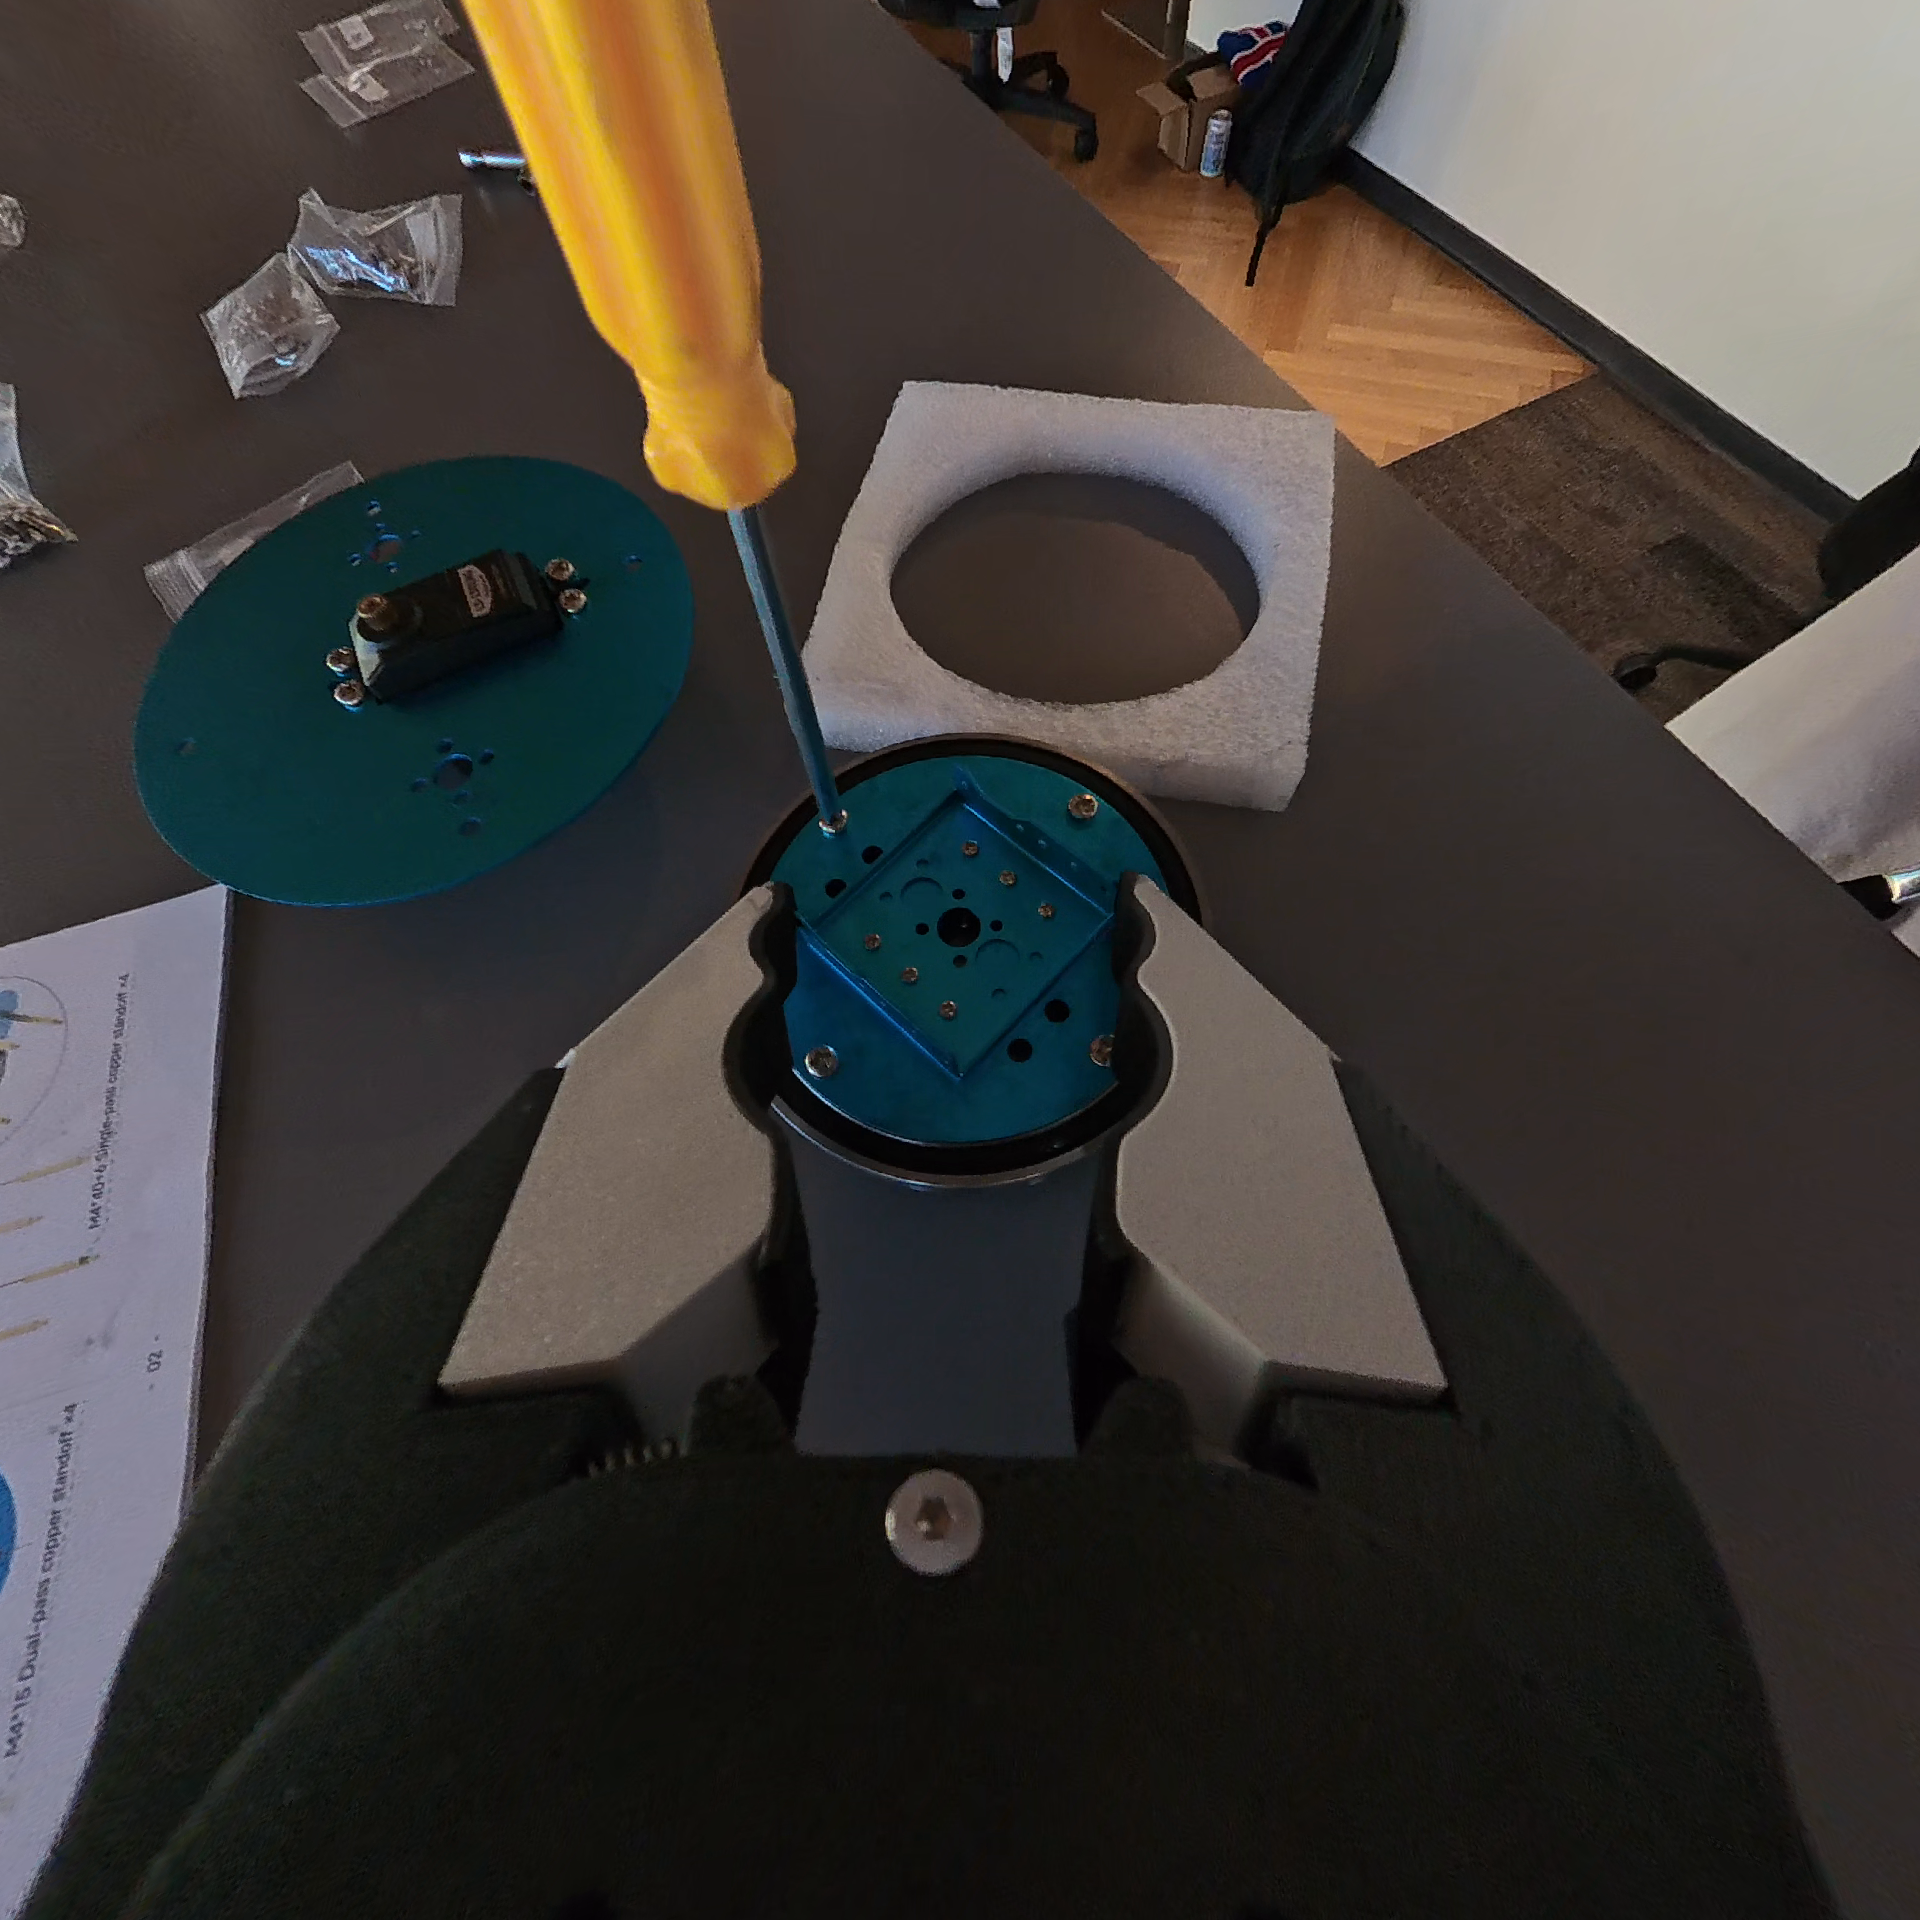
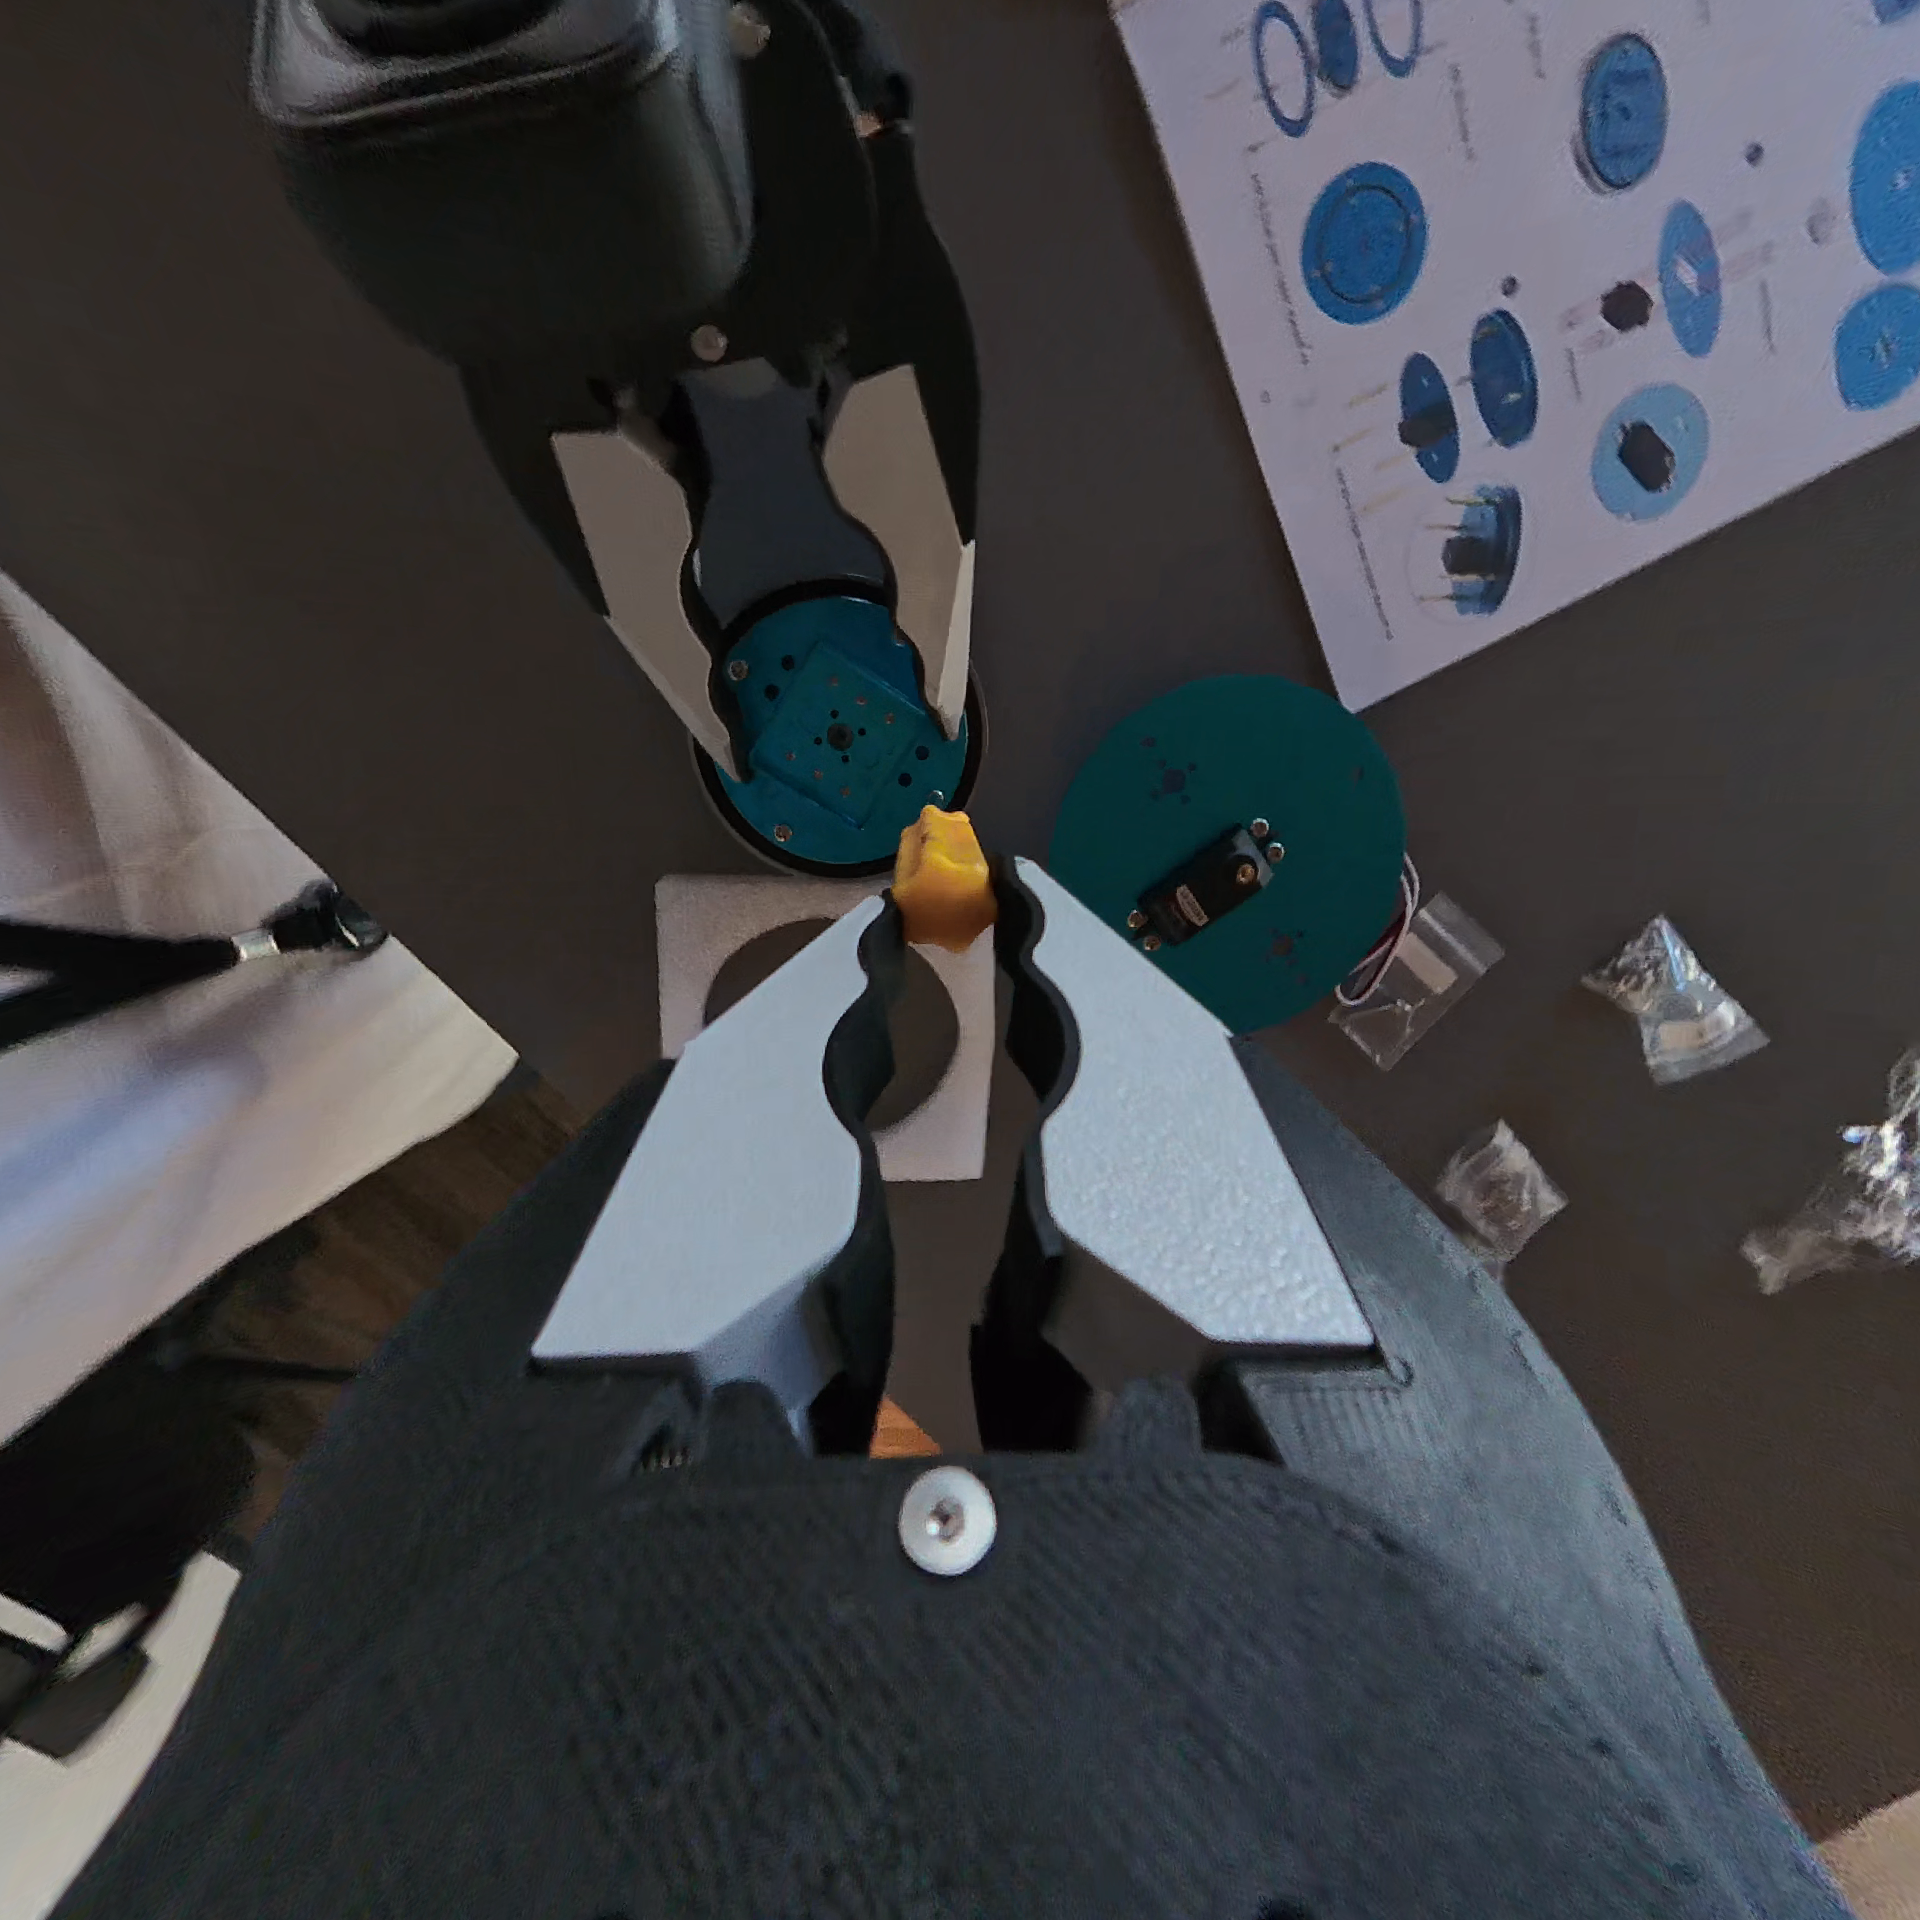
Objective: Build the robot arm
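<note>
My left gripper point(image 1: 954, 894) is shut on a round black-rimmed base topped by a blue plate point(image 1: 935, 1101), which carries a blue square bracket point(image 1: 966, 935). The left gripper also shows in the right wrist view point(image 2: 842, 743), clamped on the same blue plate point(image 2: 800, 810). My right gripper point(image 2: 943, 894) is shut on the handle of a yellow screwdriver point(image 2: 940, 878), pointing down. In the left wrist view the yellow screwdriver point(image 1: 665, 260) leans in from the top, its tip on a screw point(image 1: 831, 823) at the plate's far left rim. Three other screws sit around the rim.
A larger blue disc with a black servo point(image 1: 416, 675) point(image 2: 1226, 852) lies left of the base. A white foam square with a round hole point(image 1: 1081, 592) point(image 2: 686, 935) lies behind it. Small screw bags point(image 1: 270, 322) point(image 2: 1662, 997) and a printed sheet point(image 1: 94, 1247) point(image 2: 1558, 312) lie on the dark table point(image 1: 1455, 1039). My hands' fingertips stand some 12 cm from each other.
</note>
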### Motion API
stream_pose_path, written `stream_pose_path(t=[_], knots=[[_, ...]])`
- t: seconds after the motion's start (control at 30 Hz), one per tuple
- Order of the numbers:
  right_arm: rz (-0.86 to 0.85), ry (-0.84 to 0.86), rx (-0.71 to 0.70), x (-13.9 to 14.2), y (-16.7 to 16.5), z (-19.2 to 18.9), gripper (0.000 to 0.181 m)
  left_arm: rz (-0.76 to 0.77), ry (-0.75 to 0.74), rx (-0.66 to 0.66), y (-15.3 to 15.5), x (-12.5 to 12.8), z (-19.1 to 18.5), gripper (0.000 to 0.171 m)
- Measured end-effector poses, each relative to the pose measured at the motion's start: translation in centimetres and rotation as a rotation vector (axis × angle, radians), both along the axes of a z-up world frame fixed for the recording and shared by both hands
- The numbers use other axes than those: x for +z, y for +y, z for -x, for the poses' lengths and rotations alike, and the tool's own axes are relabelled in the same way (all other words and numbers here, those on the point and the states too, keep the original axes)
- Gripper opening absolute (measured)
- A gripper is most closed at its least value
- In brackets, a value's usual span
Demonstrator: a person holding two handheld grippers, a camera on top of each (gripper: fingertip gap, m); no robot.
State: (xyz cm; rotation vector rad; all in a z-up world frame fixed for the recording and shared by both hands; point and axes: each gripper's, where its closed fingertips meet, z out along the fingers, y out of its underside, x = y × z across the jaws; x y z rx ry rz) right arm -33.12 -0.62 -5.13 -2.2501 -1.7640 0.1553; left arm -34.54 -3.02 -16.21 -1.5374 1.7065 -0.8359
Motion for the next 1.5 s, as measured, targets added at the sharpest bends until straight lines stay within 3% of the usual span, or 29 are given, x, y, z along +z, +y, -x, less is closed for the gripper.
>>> stream_pose_path(t=[0.2, 0.77, 0.9, 0.97, 1.0, 1.13, 1.23, 1.27, 1.3, 1.37, 1.4, 1.5], knots=[[0.013, 0.077, -0.227, 0.0, 0.6, -0.2, 0.015, 0.000, -0.008, 0.016, 0.0, 0.0, -0.2, 0.062], [-0.067, 0.205, -0.462, 0.0, 0.6, -0.5, 0.011, -0.005, 0.018, 0.095, 0.1, 0.0, -0.5, 0.061], [-0.109, 0.197, -0.426, 0.0, 0.2, -0.3, 0.011, -0.024, 0.026, 0.072, 0.1, 0.1, -0.4, 0.061], [-0.140, 0.203, -0.402, 0.0, 0.0, 0.0, 0.011, -0.032, -0.039, 0.065, 0.5, 1.8, -0.6, 0.073], [-0.149, 0.217, -0.396, 0.0, 0.0, 0.1, 0.011, -0.026, -0.094, 0.070, 0.8, 3.2, -0.8, 0.072], [-0.150, 0.273, -0.399, 0.0, 0.3, 0.0, 0.010, -0.003, -0.288, 0.087, 1.5, 8.4, -1.9, 0.044], [-0.133, 0.344, -0.401, 0.0, 0.2, 0.0, 0.011, -0.120, -0.283, 0.130, 2.5, 8.9, -3.1, 0.030], [-0.142, 0.373, -0.397, 0.0, 0.3, -0.1, 0.010, -0.154, -0.282, 0.127, 2.5, 8.9, -3.4, 0.018], [-0.163, 0.400, -0.379, 0.0, 0.5, -0.4, 0.011, -0.177, -0.286, 0.137, 2.7, 8.9, -3.6, 0.018], [-0.191, 0.491, -0.276, 0.1, 0.5, -0.4, 0.015, -0.142, -0.290, 0.114, 2.4, 8.9, -3.7, 0.018], [-0.220, 0.574, -0.248, 0.5, 0.8, -0.3, 0.027, -0.118, -0.289, 0.104, 2.4, 8.8, -3.6, 0.017], [-0.209, 0.907, -0.156, 2.5, 1.0, 0.6, 0.032, -0.115, -0.299, 0.087, 2.3, 8.8, -3.5, 0.017]])
